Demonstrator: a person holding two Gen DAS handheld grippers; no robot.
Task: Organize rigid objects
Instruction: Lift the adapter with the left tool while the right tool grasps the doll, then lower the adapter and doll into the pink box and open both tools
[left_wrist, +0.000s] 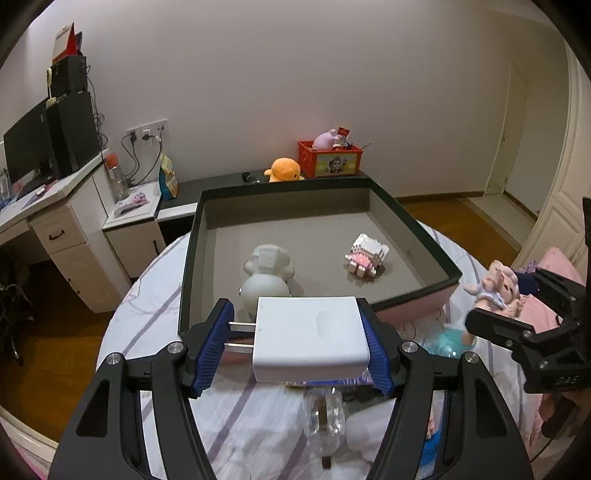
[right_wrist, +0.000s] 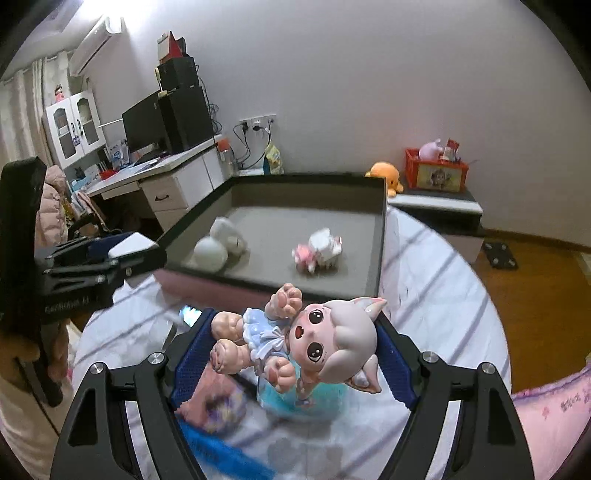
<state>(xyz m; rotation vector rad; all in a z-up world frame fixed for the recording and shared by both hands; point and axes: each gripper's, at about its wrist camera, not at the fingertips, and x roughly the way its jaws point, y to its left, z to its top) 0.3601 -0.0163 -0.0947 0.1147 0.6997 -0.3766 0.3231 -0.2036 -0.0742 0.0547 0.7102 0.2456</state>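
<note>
Your left tongs (left_wrist: 303, 349) grip a white charger (left_wrist: 312, 338); your right tongs (right_wrist: 295, 354) grip a doll (right_wrist: 295, 339), both near the tray (left_wrist: 194, 236).

left tool (left_wrist: 301, 349) clamps a white charger (left_wrist: 310, 338) before the tray (left_wrist: 413, 218) holding two toys.

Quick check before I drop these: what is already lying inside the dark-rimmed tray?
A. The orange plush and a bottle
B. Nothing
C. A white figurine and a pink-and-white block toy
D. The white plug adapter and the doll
C: the white figurine and the pink-and-white block toy lie on the floor of the tray; the white plug adapter and doll are each clamped in a hand-held gripper.
</note>
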